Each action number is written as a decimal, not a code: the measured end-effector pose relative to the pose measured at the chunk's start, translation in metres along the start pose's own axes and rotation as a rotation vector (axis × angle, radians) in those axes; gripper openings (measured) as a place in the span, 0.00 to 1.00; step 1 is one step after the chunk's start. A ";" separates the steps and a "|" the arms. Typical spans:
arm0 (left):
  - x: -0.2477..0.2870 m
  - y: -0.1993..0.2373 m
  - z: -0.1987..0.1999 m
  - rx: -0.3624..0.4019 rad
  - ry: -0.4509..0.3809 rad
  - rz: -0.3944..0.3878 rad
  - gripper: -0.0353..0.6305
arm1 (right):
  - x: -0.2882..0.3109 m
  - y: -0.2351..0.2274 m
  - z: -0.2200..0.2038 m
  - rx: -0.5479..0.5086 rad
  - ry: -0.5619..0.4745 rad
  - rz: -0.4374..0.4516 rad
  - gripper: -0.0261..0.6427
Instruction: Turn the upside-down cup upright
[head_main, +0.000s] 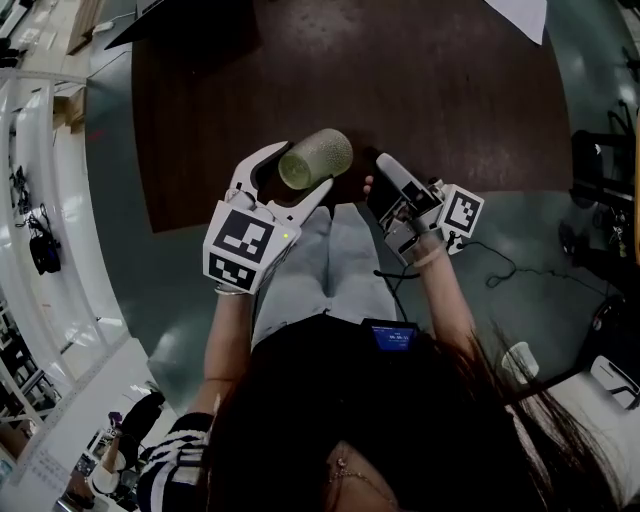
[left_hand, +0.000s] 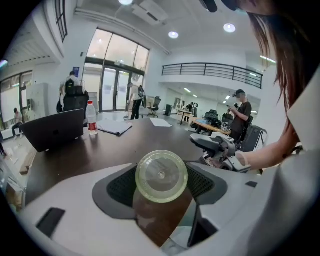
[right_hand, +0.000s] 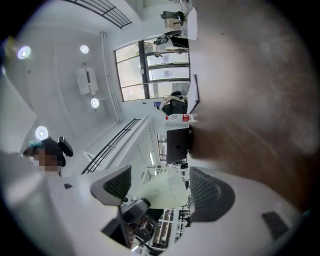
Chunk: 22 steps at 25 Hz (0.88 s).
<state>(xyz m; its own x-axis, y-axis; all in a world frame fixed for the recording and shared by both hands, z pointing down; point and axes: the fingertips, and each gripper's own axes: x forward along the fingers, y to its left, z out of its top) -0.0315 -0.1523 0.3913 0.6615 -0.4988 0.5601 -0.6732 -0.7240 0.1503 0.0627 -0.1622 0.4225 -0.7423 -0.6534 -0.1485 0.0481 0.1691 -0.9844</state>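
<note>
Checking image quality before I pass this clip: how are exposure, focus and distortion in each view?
Head view: dim, the table dark, yet the cup in the left gripper is sharp. Left gripper view: bright, crisp on the cup's base, dark fisheye corners. Right gripper view: rolled sideways, table smeared, cup pale and soft between the open jaws of the right gripper.

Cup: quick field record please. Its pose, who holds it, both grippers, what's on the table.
cup: pale green, translucent, on its side, closed base toward the left gripper's camera
left gripper: jaws clamped on the cup
right gripper: jaws apart, gripping nothing, beside the cup
table: dark brown; laptop and bottle at its far end
</note>
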 end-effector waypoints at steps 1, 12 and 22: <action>0.001 0.001 -0.003 0.014 0.019 0.005 0.52 | 0.000 0.002 -0.001 -0.027 0.008 -0.007 0.61; 0.035 0.004 -0.032 0.033 0.185 0.005 0.52 | 0.000 -0.003 -0.018 -0.366 0.120 -0.210 0.29; 0.065 0.006 -0.072 0.155 0.385 0.014 0.52 | -0.007 -0.017 -0.024 -0.557 0.186 -0.340 0.06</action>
<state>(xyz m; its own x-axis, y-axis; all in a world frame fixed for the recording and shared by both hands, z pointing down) -0.0164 -0.1542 0.4874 0.4612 -0.3158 0.8292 -0.6037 -0.7966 0.0323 0.0513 -0.1425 0.4427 -0.7602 -0.6081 0.2288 -0.5232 0.3643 -0.7704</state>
